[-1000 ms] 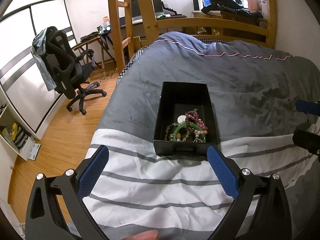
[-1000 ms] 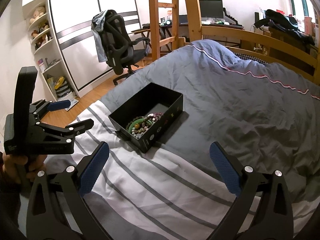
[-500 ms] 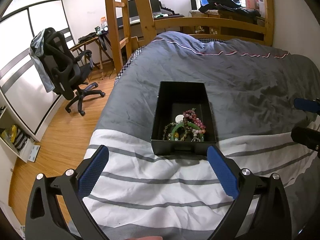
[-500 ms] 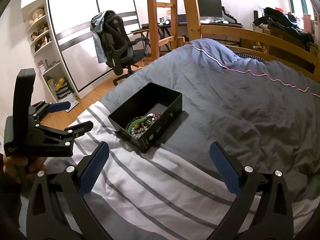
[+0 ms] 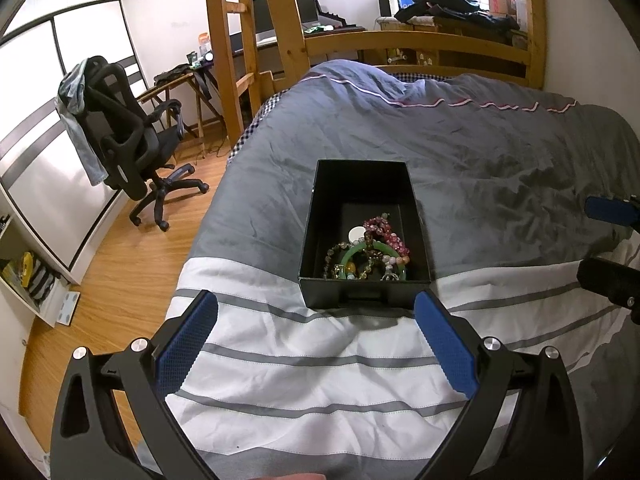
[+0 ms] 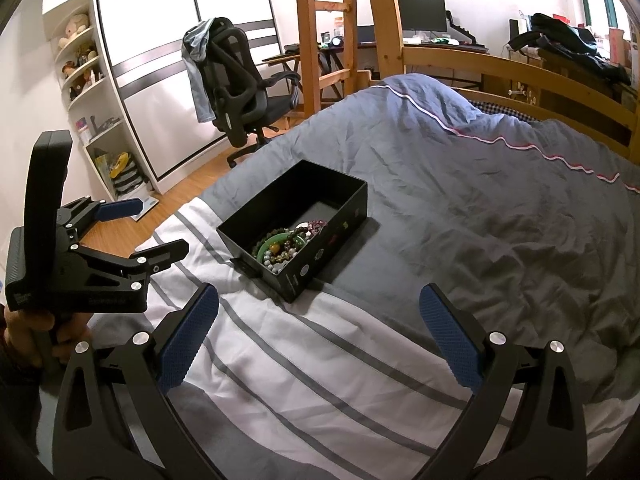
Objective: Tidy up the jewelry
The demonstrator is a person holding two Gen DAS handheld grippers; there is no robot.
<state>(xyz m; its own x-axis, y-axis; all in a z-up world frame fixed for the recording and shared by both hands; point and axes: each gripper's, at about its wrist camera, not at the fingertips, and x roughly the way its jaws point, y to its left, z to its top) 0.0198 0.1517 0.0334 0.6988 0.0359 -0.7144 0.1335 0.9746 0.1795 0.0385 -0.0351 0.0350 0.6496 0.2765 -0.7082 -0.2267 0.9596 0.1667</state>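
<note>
A black open box (image 5: 362, 184) (image 6: 344, 188) rests on the bed where the grey duvet meets a white striped cover. Inside lies a tangle of jewelry (image 5: 370, 254) (image 6: 286, 242): a green bangle, pink beads, brown and pale bead bracelets. My left gripper (image 5: 316, 340) hangs open just short of the box's near wall, nothing between its blue pads. My right gripper (image 6: 318, 330) is open too, further back and to the box's right. The left gripper (image 6: 138, 226) also shows in the right wrist view, held by a hand (image 6: 30, 330).
The grey duvet (image 5: 480, 140) covers most of the bed; a wooden bed frame and ladder (image 5: 248, 40) rise behind. An office chair (image 5: 124, 140) stands on the wood floor to the left, beside a sliding wardrobe and shelves (image 6: 88, 92).
The left gripper has edged forward and tilted slightly, so the box sits a little lower and nearer in its view. The right view is nearly unchanged.
</note>
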